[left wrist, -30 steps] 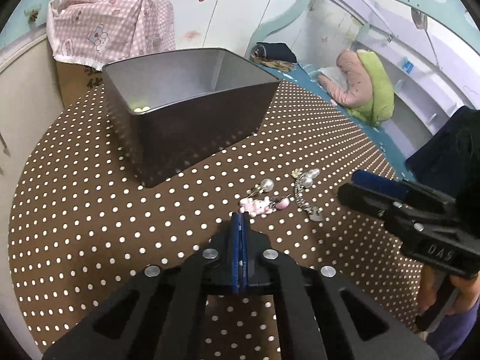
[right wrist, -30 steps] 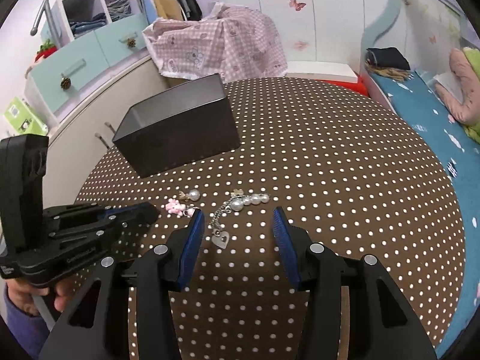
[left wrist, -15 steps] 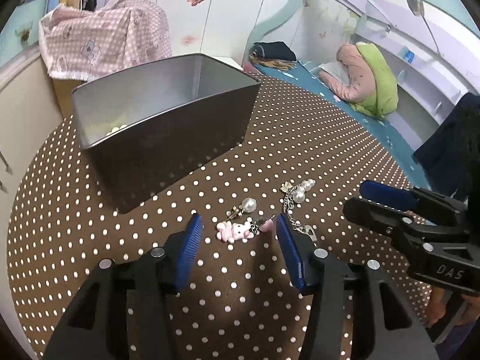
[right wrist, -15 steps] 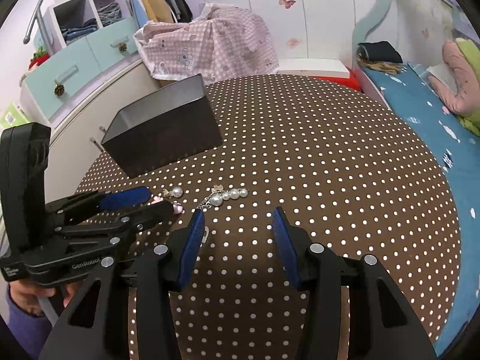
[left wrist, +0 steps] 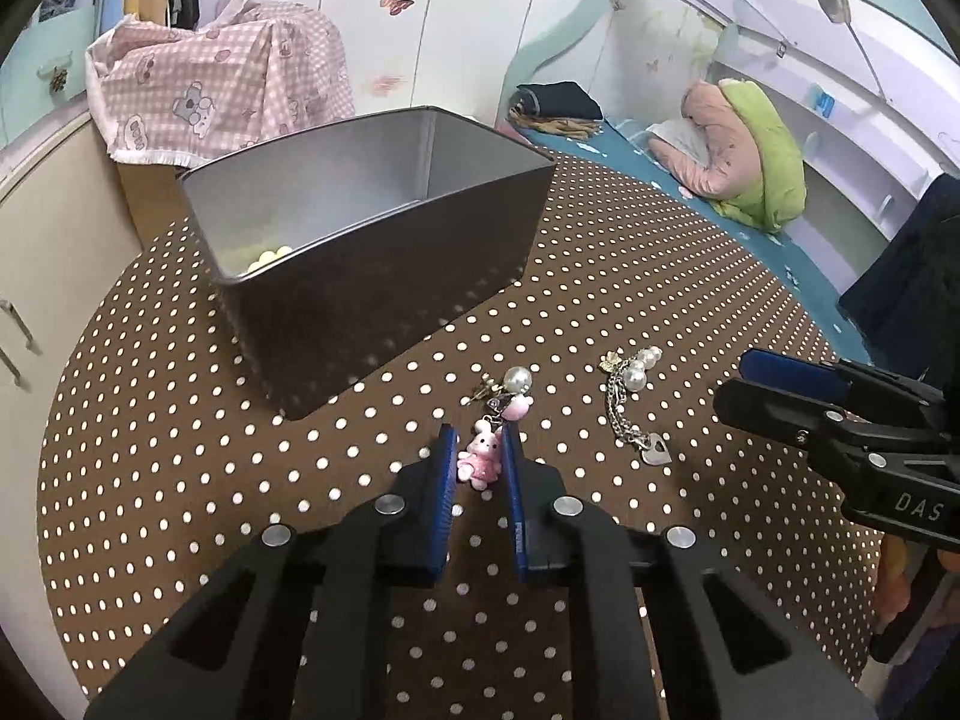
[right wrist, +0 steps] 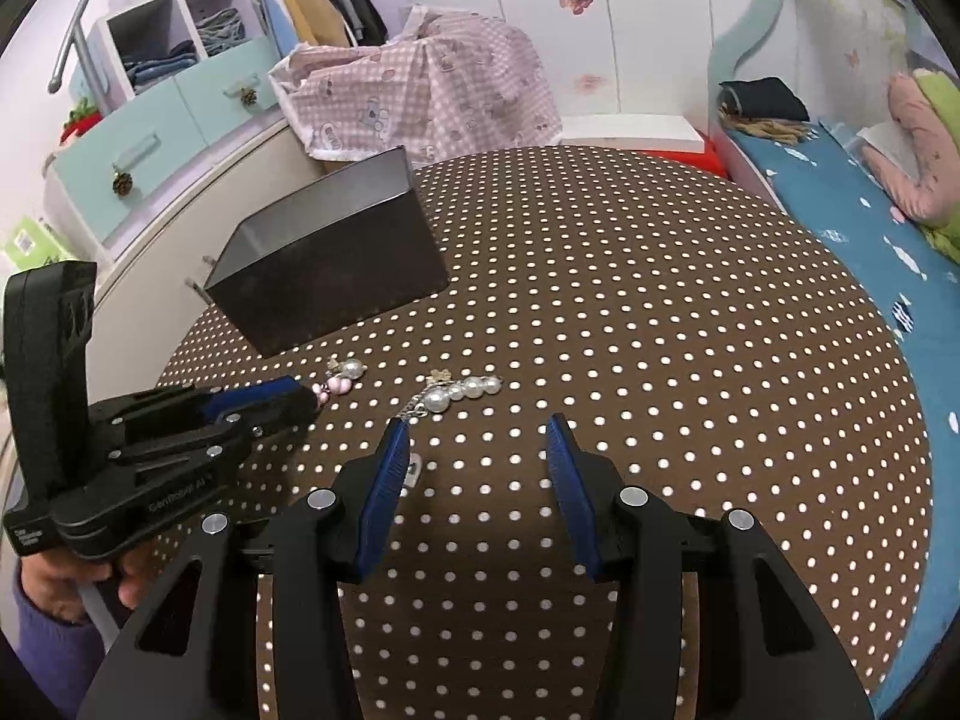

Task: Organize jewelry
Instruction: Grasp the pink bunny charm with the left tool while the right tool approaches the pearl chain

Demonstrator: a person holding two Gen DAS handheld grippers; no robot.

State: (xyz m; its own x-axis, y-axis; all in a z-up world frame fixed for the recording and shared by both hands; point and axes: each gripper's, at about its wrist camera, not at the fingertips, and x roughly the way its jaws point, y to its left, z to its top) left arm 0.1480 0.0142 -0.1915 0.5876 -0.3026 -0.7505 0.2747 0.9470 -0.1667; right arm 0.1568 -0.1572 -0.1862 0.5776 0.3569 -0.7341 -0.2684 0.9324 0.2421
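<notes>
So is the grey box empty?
No. The grey box is open on top, with a few pale yellow beads in one corner.

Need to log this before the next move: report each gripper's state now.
Left gripper: jaws closing around the pink bunny charm.
Right gripper: open, holding nothing, above the pearl chain.

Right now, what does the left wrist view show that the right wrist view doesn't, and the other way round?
Only the left wrist view shows the inside of the metal box, with pale beads at the bottom, the pink bunny charm between the closing pads of the left tool, and the whole heart-tag chain.

Only the right wrist view shows the open, empty right tool from behind, the shelves and drawers, and the hand holding the left tool.

Both show the dotted table, the box, the pearl pieces, the checked cloth and the bed.
</notes>
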